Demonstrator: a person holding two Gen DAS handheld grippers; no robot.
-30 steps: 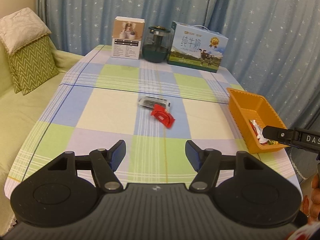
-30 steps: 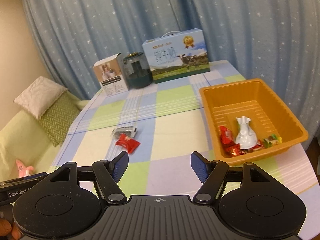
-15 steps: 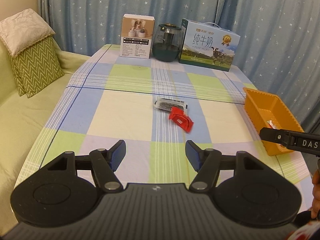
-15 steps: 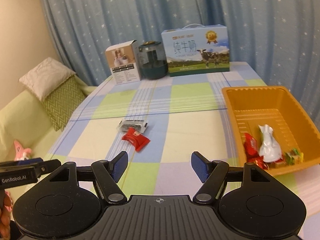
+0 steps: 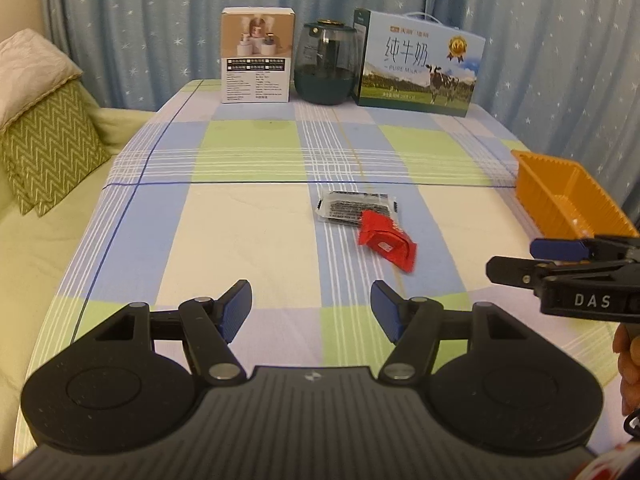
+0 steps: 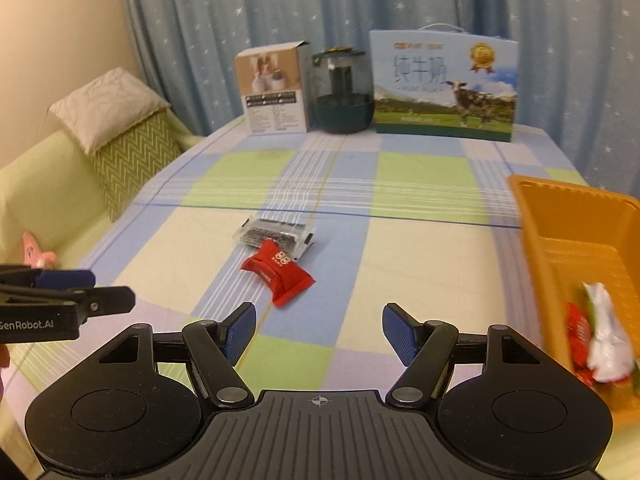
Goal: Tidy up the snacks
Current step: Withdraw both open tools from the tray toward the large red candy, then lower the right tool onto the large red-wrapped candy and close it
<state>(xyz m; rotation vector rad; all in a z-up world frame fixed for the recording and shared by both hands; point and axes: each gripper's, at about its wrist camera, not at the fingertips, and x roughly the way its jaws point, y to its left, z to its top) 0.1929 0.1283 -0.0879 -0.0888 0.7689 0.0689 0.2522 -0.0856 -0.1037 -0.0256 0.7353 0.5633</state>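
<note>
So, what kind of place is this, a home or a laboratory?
Most likely a room in a home. The table has a checked cloth and stands beside a green sofa with cushions. Star-print curtains hang behind it, and a milk carton box stands at the far end.

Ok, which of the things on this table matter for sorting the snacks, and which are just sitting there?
Job:
- red snack packet
- clear dark-printed packet, partly under it
- orange tray with snacks already inside
- left hand-held gripper and right hand-held gripper, both open

Just there:
- milk carton box
- dark glass jar
- small white box
</note>
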